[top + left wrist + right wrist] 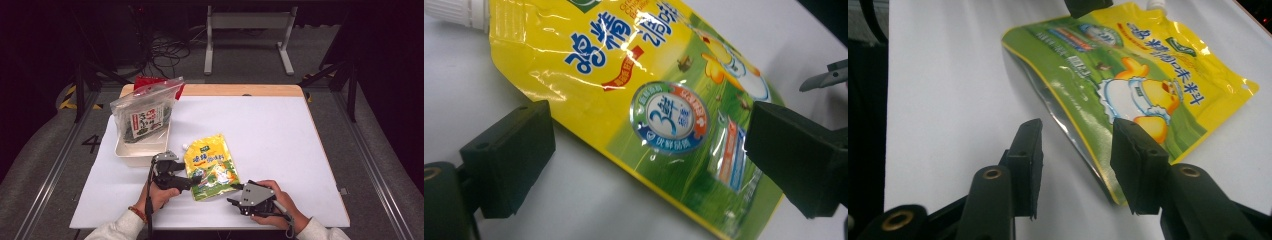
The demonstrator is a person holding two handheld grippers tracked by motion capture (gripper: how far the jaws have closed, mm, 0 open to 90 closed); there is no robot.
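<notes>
A white table (280,130) bears a yellow spouted pouch (211,166) and a cream tray (131,151).

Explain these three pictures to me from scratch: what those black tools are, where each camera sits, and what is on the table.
No robot arm here: a person holds a hand-held gripper in each hand, each with two black jaws. The high view looks down on a white table from above the person's side. The left gripper and right gripper both reach toward a yellow and green spouted pouch lying flat near the front edge.

The other two pictures come from cameras riding on the grippers, looking along their own jaws. In the left gripper view, the jaws of the left gripper stand open either side of the pouch. In the right gripper view, the right gripper is open at the pouch's bottom edge. Nothing is held.

Farther back, a white tray carries a clear zip bag of dark green contents.
</notes>
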